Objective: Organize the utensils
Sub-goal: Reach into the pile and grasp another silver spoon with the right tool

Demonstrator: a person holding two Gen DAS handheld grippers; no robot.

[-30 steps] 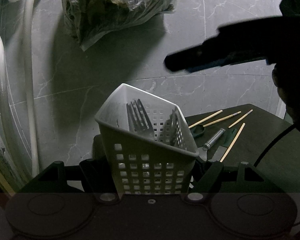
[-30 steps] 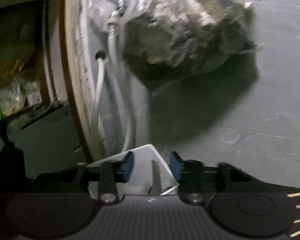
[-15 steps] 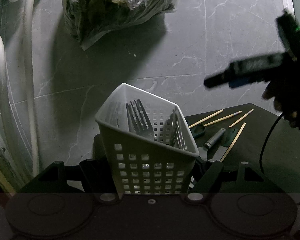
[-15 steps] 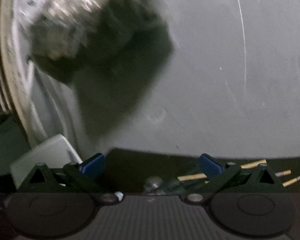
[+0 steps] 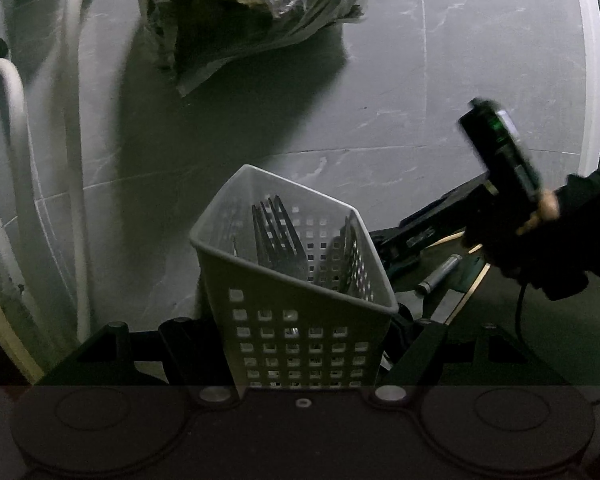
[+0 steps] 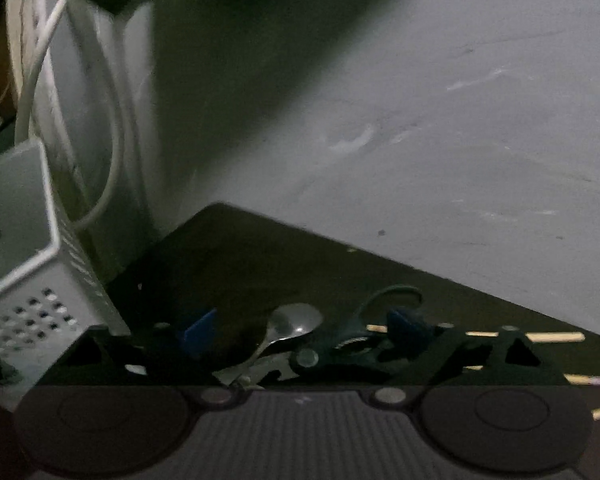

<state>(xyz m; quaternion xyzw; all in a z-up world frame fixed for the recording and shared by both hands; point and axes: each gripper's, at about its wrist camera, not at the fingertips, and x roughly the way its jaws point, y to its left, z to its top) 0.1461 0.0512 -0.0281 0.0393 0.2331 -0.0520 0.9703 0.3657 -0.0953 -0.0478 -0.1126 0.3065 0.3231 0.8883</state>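
My left gripper is shut on a white perforated utensil basket and holds it tilted. Forks stand inside it. My right gripper is open, low over a dark table, with a metal spoon lying between its blue-padded fingers. A dark green tool with a loop handle lies beside the spoon. Wooden chopsticks lie to the right. The basket shows at the left of the right wrist view. The right gripper body shows in the left wrist view.
A crumpled plastic bag lies on the grey marble floor. White hoses run along the left. A metal-handled utensil and a chopstick lie on the table right of the basket.
My right gripper has swung right and down from above the basket to the table and opened wide around the spoon. My left gripper holds the basket still.
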